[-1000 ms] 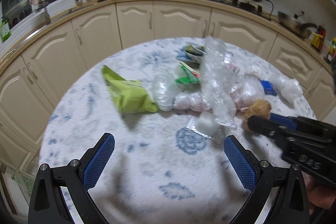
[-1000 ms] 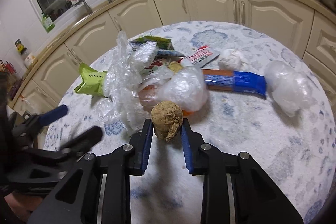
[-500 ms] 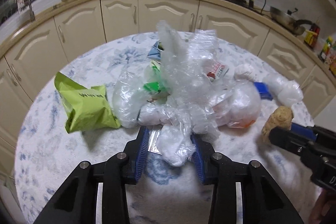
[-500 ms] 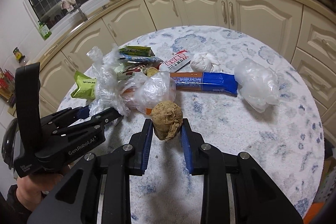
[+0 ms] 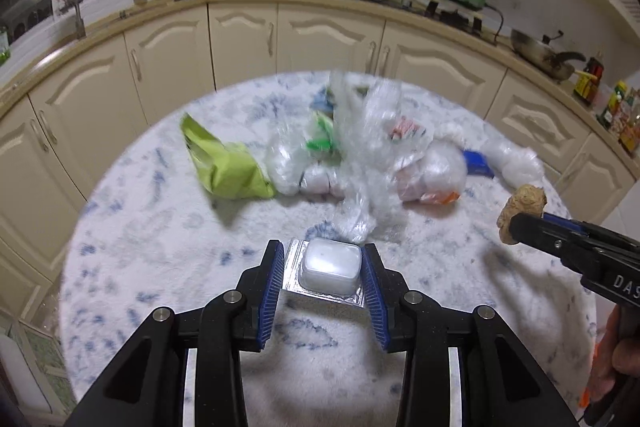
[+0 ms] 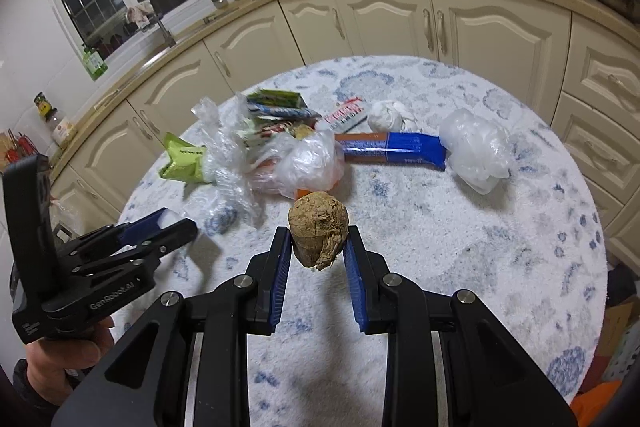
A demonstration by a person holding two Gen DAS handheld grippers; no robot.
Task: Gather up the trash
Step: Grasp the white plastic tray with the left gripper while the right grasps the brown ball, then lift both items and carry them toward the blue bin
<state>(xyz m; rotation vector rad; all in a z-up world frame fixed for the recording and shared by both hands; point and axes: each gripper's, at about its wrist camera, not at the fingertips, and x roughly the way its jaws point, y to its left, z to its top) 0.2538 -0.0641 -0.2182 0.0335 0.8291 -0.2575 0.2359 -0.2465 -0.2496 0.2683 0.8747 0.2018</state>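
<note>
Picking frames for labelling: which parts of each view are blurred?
Left wrist view: the clear crumpled plastic wrap and pile are motion-smeared, the white blister pack sharp. Right wrist view: mostly sharp, brown crumpled paper ball crisp; cabinets bowed by fisheye.

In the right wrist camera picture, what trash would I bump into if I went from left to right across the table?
Green packet → crinkly clear plastic → bulging clear bag → blue and brown wrapper → white plastic bundle. The brown crumpled ball is off the table, in the right gripper.
</note>
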